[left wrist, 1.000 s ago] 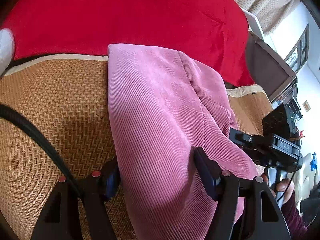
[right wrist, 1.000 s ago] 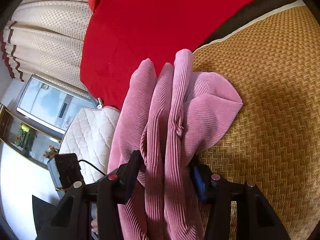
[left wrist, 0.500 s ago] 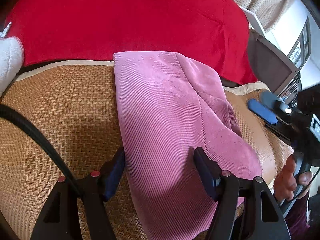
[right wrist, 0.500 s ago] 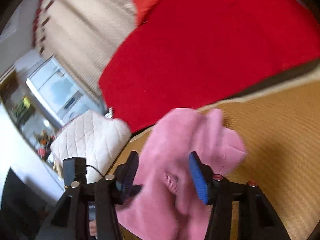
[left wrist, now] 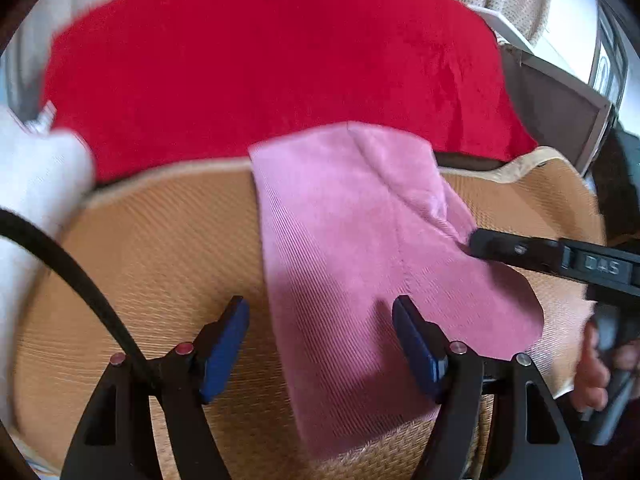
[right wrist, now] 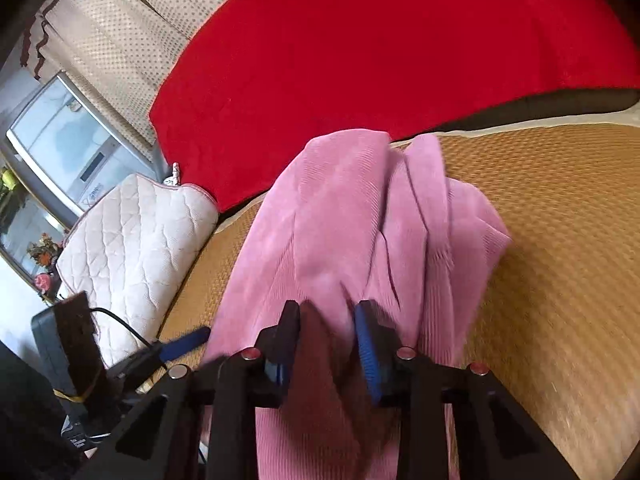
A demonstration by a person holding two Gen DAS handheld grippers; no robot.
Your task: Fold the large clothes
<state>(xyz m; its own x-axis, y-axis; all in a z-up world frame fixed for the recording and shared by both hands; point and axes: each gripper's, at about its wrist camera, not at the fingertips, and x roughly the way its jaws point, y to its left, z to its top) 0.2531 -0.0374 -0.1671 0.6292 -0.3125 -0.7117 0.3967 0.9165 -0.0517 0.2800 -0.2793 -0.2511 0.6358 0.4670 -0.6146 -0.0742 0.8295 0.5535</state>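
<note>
Both cameras sit low and close, each looking forward past its own two fingers. Both see the pink corduroy garment (left wrist: 352, 248) (right wrist: 344, 232), woven mat (left wrist: 160, 248) (right wrist: 560, 208) and red blanket (left wrist: 272, 60) (right wrist: 380, 40).

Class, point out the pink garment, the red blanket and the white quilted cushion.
pink garment (left wrist: 340, 240), left wrist view, flat middle.
red blanket (right wrist: 380, 48), right wrist view, centre.
white quilted cushion (right wrist: 136, 240), right wrist view, quilted face.
</note>
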